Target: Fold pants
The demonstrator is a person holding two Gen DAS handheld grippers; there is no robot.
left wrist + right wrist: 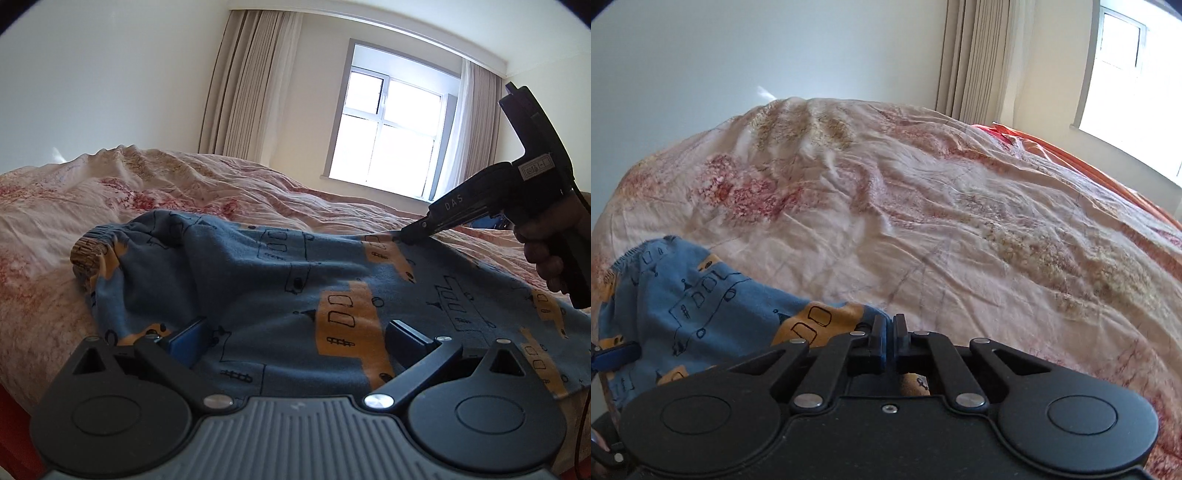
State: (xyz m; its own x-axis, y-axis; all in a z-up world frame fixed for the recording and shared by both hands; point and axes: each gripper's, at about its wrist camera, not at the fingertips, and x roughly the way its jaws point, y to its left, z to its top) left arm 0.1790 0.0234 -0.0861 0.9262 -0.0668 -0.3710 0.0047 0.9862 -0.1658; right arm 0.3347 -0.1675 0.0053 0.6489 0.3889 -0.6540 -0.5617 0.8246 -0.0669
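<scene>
Here, the right gripper [888,334] pinched the blue pants [280,280] at lower centre; the left gripper [297,338] gaped wide over them.

Home bedroom. Bed [923,206] took up most of both views, w/ rumpled pink floral cover, orange sheet edge [1071,155] along far side. Plain pale walls [110,74], window [388,125] w/ daylight, long beige curtains [243,81] both sides. Kids' printed blue pants [277,280] lay on bed.
</scene>
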